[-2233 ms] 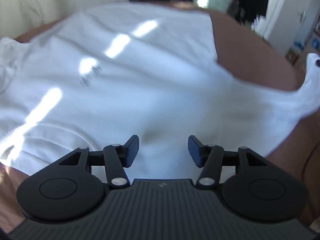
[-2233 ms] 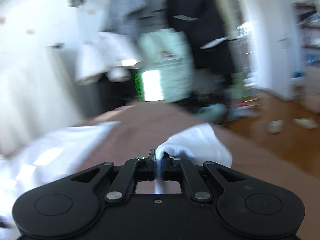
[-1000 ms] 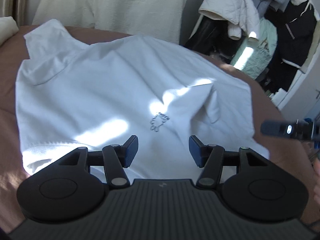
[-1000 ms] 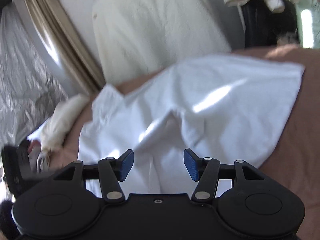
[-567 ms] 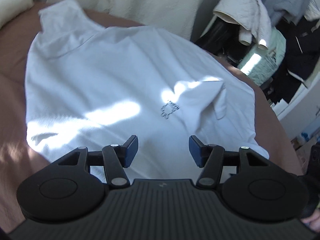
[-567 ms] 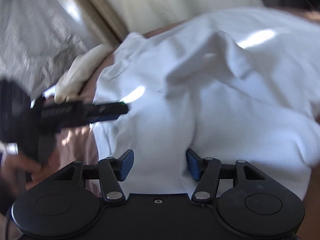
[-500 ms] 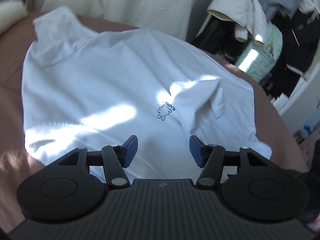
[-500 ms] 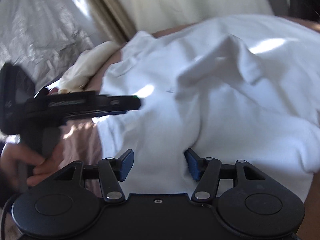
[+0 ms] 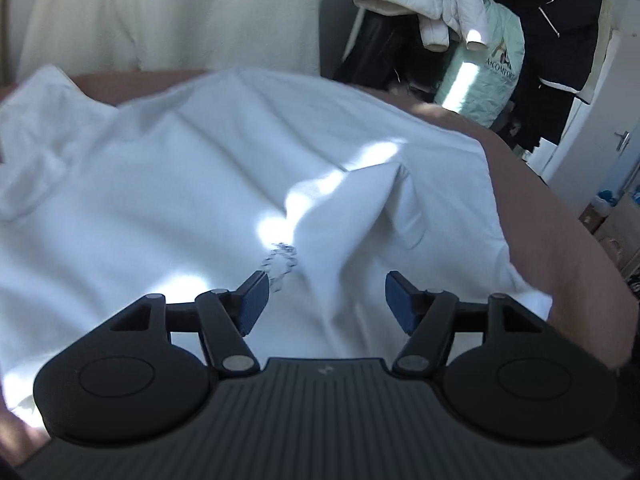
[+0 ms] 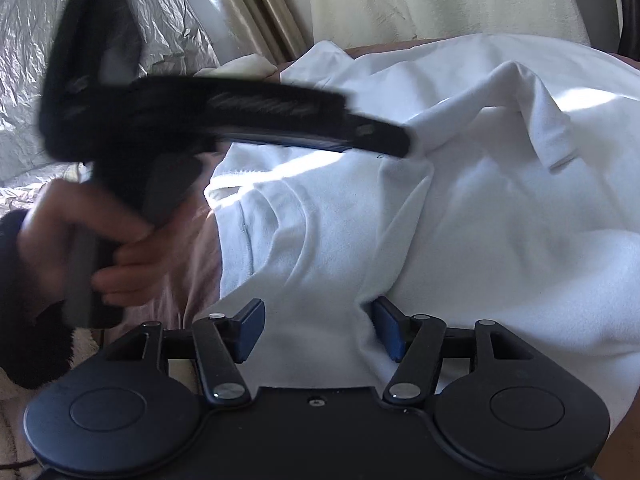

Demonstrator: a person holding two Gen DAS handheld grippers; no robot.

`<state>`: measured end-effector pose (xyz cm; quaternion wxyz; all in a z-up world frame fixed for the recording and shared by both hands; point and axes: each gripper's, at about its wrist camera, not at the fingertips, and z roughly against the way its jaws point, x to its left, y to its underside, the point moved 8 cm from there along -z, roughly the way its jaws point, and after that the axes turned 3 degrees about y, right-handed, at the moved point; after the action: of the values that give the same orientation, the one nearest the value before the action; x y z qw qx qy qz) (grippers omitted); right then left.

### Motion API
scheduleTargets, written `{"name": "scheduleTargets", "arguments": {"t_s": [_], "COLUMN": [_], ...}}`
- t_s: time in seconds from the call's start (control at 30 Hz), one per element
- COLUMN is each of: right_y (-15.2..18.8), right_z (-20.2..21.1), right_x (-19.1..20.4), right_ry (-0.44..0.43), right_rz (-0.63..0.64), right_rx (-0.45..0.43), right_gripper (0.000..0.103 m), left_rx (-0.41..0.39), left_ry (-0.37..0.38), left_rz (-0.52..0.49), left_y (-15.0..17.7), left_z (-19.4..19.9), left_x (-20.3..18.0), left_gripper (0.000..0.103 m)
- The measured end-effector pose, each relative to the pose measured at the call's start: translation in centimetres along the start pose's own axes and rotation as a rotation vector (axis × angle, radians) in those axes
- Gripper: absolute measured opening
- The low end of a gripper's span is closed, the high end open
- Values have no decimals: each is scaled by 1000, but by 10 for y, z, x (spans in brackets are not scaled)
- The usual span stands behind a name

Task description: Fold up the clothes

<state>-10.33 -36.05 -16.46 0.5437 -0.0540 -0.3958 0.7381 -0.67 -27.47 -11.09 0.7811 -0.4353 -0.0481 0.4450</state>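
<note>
Two sets of tongs over one white T-shirt [image 9: 168, 200], spread across the brown bed [image 9: 568, 240]. One sleeve already lies folded in over the chest [image 9: 392, 204], beside the small printed logo [image 9: 282, 260], so the fold is partway, with the far sleeve [image 9: 44, 120] out flat near the wall.

Left tongs [image 9: 324, 300] hang spread wide, holding nothing, above the shirt's middle. The garment runs across them: collar end to their left, hem to their right (blurred, mind you).

Right tongs [image 10: 316, 330] sit spread right at the collar edge [image 10: 260, 236], with a ridge of cloth [image 10: 372, 292] between their open fingers. From there the shirt's long axis runs straight ahead, away toward the hem. My read: the right tongs are the nearer pair for a collar-end pinch. The left hand [image 10: 92, 240] shows at that view's left.
</note>
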Motion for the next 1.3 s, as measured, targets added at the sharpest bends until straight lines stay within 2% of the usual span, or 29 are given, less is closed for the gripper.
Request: {"name": "scheduleTargets", "arguments": {"t_s": [0.07,0.17,0.2,0.23,0.27,0.3,0.4,0.5,0.63,0.73,0.83,1.0,1.1,1.13,1.23,1.3], "right_y": [-1,-2,-2,-1,-1,0,2,1,3,7,8,2,-2,-5,-29,-47], "right_z": [0,1,2,3,4,4,6,2,-3,-2,-1,-2,1,4,11,8], "right_x": [-2,-4,-4,-4,-5,-5,-7,-8,-8,-4,-2,-2,16,24,39,34], "right_ry": [-8,-20,-21,-22,-23,-21,-13,-3,34,71,103,118,108,91,-25,-40], "right_rz": [-14,-32,-31,-30,-30,-32,-29,-37,-24,24,58,59,156,193,195,164], "right_rx": [5,7,7,8,9,10,11,27,49,54,60,98,148,157,140,122], "right_gripper": [67,67,67,67,67,67,67,67,67,67,67,69,71,71,71,71], "left_rx": [37,80,72,40,10,-14,-46,-86,-174,-170,-143,-41,16,1,-13,-17], "left_ry": [2,-133,-190,-231,-270,-300,-301,-292,-341,-316,-450,-374,-328,-311,-293,-230], "left_rz": [-57,-215,-229,-226,-223,-214,-46,137,339,387,252,106,23,53,175,278], "left_y": [-5,-10,-14,-20,-26,-31,-36,-36,-36,-41,-57,-62,-64,-61,-58,-58], "left_z": [-19,-47,-52,-51,-50,-45,-26,-8,13,19,23,33,40,46,54,55], "left_x": [-9,-17,-12,-6,0,8,45,82,130,152,164,172,176,180,193,200], "left_gripper": [64,63,59,35,26,25,30,45,46,46,46,46,46,46,46,46]}}
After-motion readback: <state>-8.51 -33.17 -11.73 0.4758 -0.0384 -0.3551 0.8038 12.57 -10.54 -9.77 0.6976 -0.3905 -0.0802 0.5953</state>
